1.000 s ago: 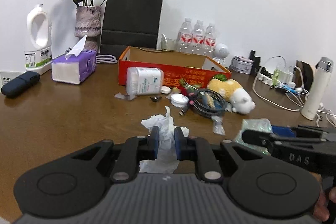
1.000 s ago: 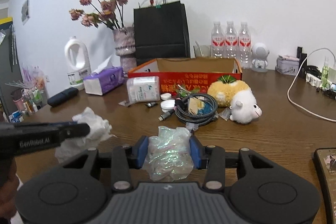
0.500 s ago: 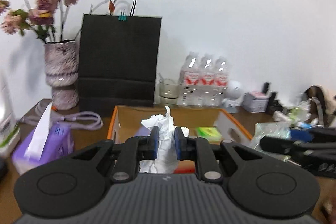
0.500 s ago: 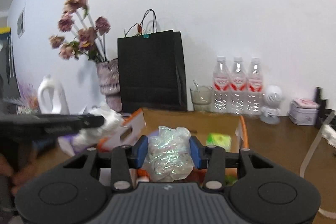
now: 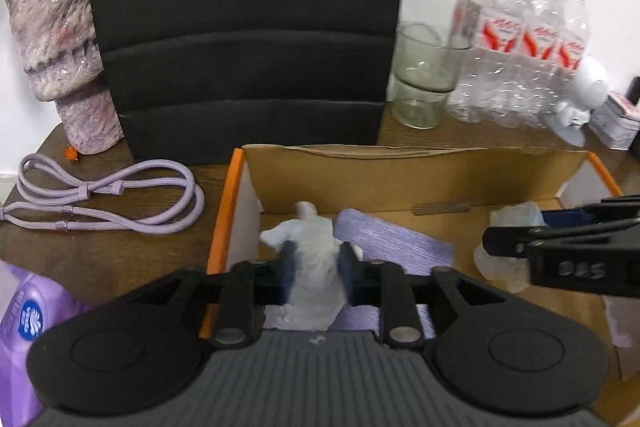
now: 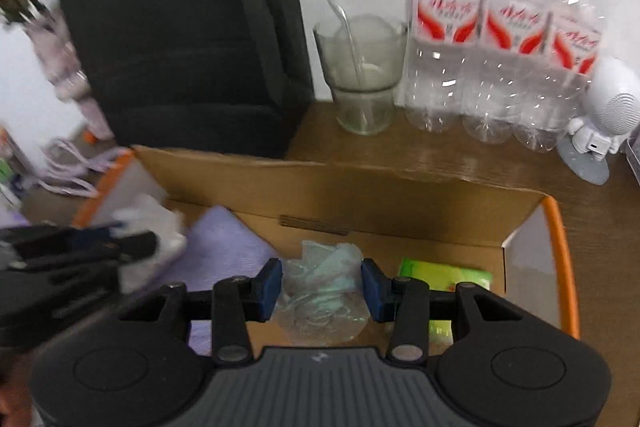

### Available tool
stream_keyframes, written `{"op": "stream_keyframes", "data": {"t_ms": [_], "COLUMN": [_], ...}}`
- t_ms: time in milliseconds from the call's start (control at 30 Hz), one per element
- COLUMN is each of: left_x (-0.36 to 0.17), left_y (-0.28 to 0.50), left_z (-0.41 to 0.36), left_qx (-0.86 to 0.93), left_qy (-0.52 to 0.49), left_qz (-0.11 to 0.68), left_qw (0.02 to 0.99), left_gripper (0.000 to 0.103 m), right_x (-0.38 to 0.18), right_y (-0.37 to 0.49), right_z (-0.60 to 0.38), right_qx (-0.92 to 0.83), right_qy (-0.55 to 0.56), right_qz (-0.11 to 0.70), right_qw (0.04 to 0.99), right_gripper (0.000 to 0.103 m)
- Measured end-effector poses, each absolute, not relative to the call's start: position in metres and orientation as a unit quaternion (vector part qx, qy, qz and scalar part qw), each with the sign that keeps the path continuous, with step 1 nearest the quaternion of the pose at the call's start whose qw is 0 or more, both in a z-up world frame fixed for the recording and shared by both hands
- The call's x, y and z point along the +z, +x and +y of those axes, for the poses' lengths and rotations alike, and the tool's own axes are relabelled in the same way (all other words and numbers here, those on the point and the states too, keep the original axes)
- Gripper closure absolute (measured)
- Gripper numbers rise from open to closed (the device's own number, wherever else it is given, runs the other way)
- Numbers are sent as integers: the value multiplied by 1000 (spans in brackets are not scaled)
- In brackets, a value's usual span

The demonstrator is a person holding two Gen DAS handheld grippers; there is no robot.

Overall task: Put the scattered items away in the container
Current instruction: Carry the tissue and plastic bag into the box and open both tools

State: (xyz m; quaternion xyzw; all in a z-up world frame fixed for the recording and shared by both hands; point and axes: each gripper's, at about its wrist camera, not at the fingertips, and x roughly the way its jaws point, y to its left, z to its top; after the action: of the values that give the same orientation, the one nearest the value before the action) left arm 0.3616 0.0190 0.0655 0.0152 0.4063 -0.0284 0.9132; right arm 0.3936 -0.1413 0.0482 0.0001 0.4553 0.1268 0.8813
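Your left gripper [image 5: 316, 269] blurs at the fingertips, so you cannot see whether the blue pads [image 5: 289, 263] press the crumpled white tissue [image 5: 314, 251] standing between them or only flank it; its jaws have just been opening, and the wad reads as loose in a narrow gap rather than pinched. The tissue's lower part drops behind the gripper body and is lost. The cardboard box [image 5: 400, 163], with its orange rim, is cut off at the right and near edges in the left wrist view, and only patches of its floor show. A flat lilac item [image 5: 394, 247] lies on that floor, half covered by your gripper. In the right wrist view a green packet [image 6: 444, 273] sits in the box's right part, partly hidden behind the finger.

Your right gripper [image 6: 322, 285] has its pads on both sides of the clear crinkled plastic wrapper [image 6: 324, 285]; its jaws have just been opening a little, the wrapper fills the gap, and whether it is clamped you cannot tell. Both grippers tilt steeply down over the open box, left one near the left wall, right one nearer the middle. Behind the box stand a black paper bag [image 5: 244, 27], a glass cup [image 6: 362, 67] and three water bottles [image 6: 500, 39]
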Motion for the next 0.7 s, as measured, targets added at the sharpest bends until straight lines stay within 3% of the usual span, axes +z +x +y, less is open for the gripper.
{"op": "stream_keyframes", "data": {"t_ms": [100,200,233,300,367,533,700], "left_x": [66,76,82,95,107,133,143], "left_y": [364,360,358,351,344,308,263], "left_z": [23,27,27,29,29,24,16], "left_qx": [-35,-32,-29,-29,-19,-14,-18], "left_qy": [11,6,4,-3,-5,4,15], "left_qz": [411,412,410,415,430,440,428], "left_qw": [911,911,911,910,903,898,904], "left_gripper": [63,51,39,29,13,2,0], "right_x": [40,46,53,69,85,118,128], "right_y": [399,398,395,387,381,351,305], "right_z": [-139,-146,-149,-155,-162,-189,-201], "right_qx": [121,112,111,103,93,61,57], "right_qy": [-2,8,9,6,-5,8,8], "right_qz": [461,466,465,464,469,493,492], "right_qw": [879,878,878,880,878,868,869], "right_gripper": [44,39,38,21,12,11,10]}}
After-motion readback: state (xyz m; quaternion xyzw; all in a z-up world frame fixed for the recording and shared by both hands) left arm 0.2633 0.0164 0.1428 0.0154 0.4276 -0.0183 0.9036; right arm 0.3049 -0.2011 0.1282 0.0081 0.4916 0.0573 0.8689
